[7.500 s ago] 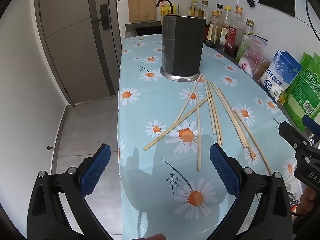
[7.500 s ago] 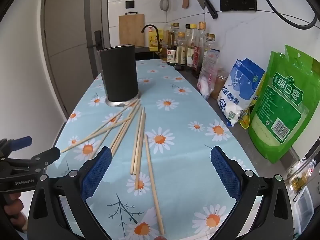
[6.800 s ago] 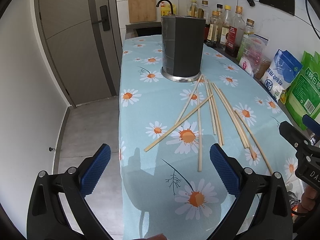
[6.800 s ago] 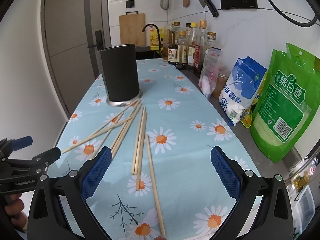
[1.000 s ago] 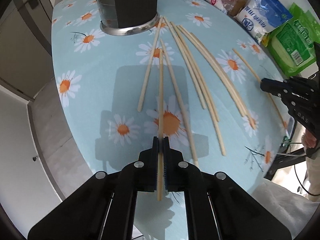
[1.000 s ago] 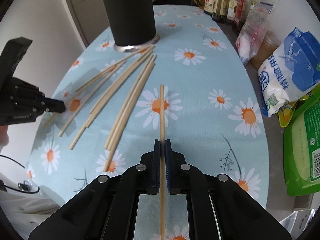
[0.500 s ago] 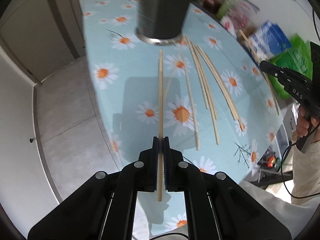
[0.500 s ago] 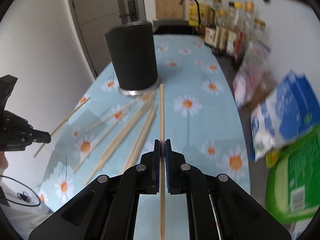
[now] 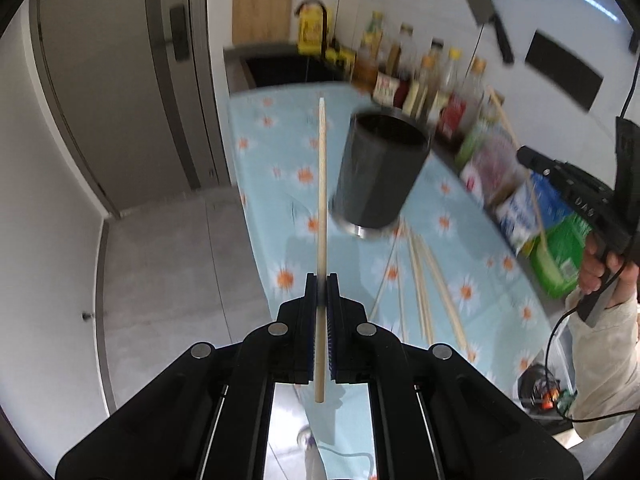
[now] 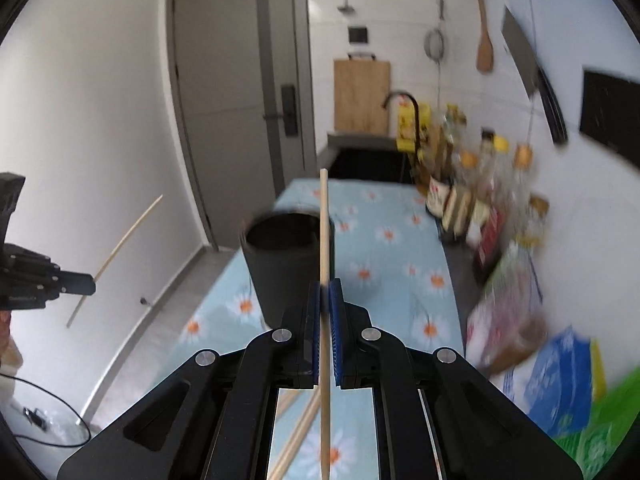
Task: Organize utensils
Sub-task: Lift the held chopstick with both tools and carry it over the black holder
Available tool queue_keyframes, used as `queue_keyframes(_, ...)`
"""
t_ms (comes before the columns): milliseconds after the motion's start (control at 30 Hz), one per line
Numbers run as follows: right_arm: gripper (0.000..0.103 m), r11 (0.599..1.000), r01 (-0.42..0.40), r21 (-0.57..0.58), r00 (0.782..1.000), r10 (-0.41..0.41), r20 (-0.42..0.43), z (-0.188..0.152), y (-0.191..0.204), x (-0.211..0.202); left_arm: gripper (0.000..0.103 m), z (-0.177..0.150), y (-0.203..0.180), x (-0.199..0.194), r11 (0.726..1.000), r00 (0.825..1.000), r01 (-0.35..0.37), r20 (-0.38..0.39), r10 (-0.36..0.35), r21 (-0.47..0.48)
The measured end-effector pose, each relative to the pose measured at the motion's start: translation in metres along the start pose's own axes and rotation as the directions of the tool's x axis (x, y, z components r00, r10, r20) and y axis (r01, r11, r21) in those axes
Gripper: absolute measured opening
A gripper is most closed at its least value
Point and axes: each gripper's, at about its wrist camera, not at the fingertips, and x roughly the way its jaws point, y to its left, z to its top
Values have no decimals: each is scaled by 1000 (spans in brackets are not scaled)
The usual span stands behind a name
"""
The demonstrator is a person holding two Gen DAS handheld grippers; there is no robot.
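1. Left claw (image 9: pixel 321 280) clamped on 1 pale wooden chopstick (image 9: pixel 321 184), held off the table (image 9: pixel 256 128) covered in light-blue daisy-print cloth, tip pointing away from the camera.
2. Right claw (image 10: pixel 325 286) clamped on a second pale wooden chopstick (image 10: pixel 324 232), likewise lifted, crossing in front of the dark cylindrical utensil holder (image 10: pixel 280 264).
3. Holder upright on table, mouth open.
4. Remaining loose wooden chopsticks (image 9: pixel 420 280) fanned flat on cloth just beside holder base.
5. Both views motion-blurred.

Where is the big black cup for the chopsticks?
The black cup stands on the daisy tablecloth, near the bottles by the wall, with loose chopsticks lying at its base.
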Motion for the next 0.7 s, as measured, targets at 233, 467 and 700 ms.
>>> queue_keyframes(233,5,999,-38,-9,993,39,114,42,-3,5,5,39,-4,-26,999,987,32,158,-27,-27)
queue_keyframes(467,5,985,-174,13,946,163,280,66,-11,14,5,71,-18,-30,991,948,119,305,-95,-59)
queue_keyframes(700,5,954,-298,0,875,274,399,84,-23,35,5,93,-43,-13,979,873,203,458,-166,-32)
